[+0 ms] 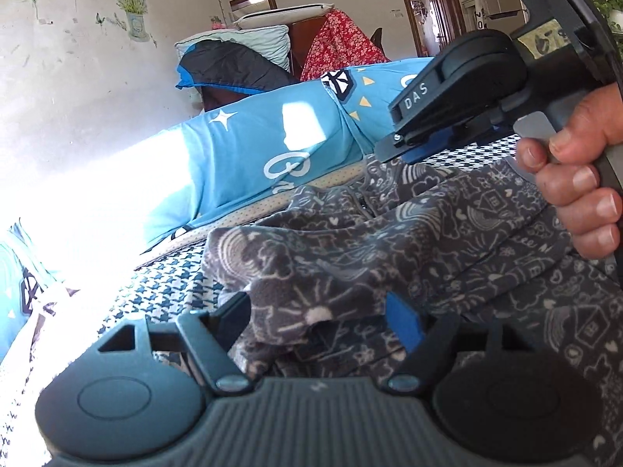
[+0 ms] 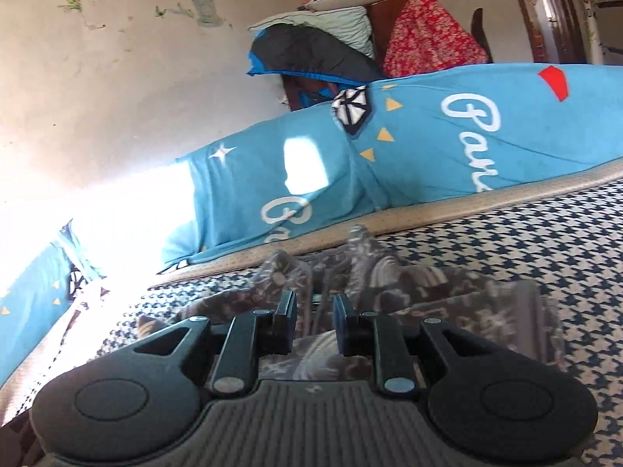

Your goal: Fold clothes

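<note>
Left wrist view: a grey patterned fleece garment (image 1: 409, 241) is seen lying rumpled on the houndstooth bed cover (image 1: 163, 292), with a zip and collar bunched toward the blue bedding (image 1: 241, 155) at the back. The left gripper (image 1: 317, 321) is spread fairly wide, and a raised lump of the fleece is caught between its fingers; whether the cloth is truly pinched or only lies in the gap cannot be told. The right gripper (image 1: 393, 148) is seen from the side, held by a hand (image 1: 576, 186) above the far edge of the garment; from here its fingers appear drawn together, though a grip on cloth is not shown.

Right wrist view: the right gripper (image 2: 314, 327) is seen with only a narrow gap between its blue pads (image 2: 342, 327), and a blurred ridge of the same garment (image 2: 389, 280) is seen running through that gap, so it is judged to be closed on fleece. The garment is blurred here, and its outline cannot be read.

As for progress: no flat, squared fold is shown anywhere. The fleece is heaped and creased, with both grippers at it, so a fold is judged to be in the making rather than finished. How many folds are already in the cloth cannot be told.
</note>
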